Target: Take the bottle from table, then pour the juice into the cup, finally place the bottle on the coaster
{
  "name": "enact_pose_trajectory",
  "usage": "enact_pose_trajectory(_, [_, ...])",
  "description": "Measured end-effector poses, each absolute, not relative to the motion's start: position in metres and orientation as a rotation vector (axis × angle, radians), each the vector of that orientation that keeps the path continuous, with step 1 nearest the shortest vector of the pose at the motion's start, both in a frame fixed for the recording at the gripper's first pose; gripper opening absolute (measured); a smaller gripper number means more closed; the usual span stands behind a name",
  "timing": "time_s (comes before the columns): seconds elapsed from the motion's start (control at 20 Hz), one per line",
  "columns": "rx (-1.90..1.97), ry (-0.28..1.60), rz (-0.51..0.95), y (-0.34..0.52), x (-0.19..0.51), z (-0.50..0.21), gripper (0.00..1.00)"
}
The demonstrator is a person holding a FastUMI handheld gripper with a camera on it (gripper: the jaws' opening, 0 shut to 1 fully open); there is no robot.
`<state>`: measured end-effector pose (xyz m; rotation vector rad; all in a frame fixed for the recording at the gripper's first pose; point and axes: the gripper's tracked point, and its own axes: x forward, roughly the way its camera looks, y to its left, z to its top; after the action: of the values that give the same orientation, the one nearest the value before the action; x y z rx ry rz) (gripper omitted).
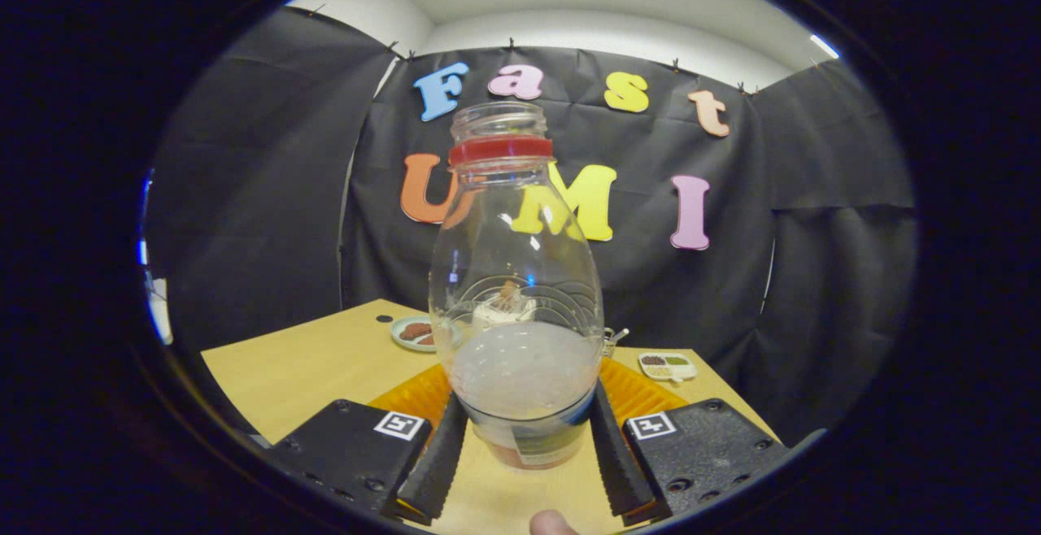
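A clear plastic bottle (516,307) with a red collar ring and no cap stands upright between my fingers, lifted above the wooden table (309,364). My gripper (524,437) is shut on the bottle's lower part, one finger pressing each side. A pale cloudy liquid fills the bottle's lower third. Directly behind and below the bottle lies an orange ribbed round coaster (642,393), showing on both sides of it. Seen through the bottle's glassy wall is a small whitish cup-like shape (506,307); its form is too distorted to tell more.
A small green plate (413,333) with brownish pieces sits left of the bottle, far on the table. A white divided dish (668,366) with small heaps sits at the right. A small metal object (611,338) stands behind the bottle. A fingertip (551,524) shows below.
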<state>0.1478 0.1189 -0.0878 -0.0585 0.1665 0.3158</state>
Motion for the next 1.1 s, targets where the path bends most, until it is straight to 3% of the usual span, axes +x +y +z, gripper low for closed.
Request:
enact_pose_trajectory(0.4, [0.022, 0.205, 0.380, 0.145, 0.229, -0.102, 0.76])
enact_pose_trajectory(1.1, [0.063, 0.351, 0.423, 0.201, 0.290, -0.239, 0.77])
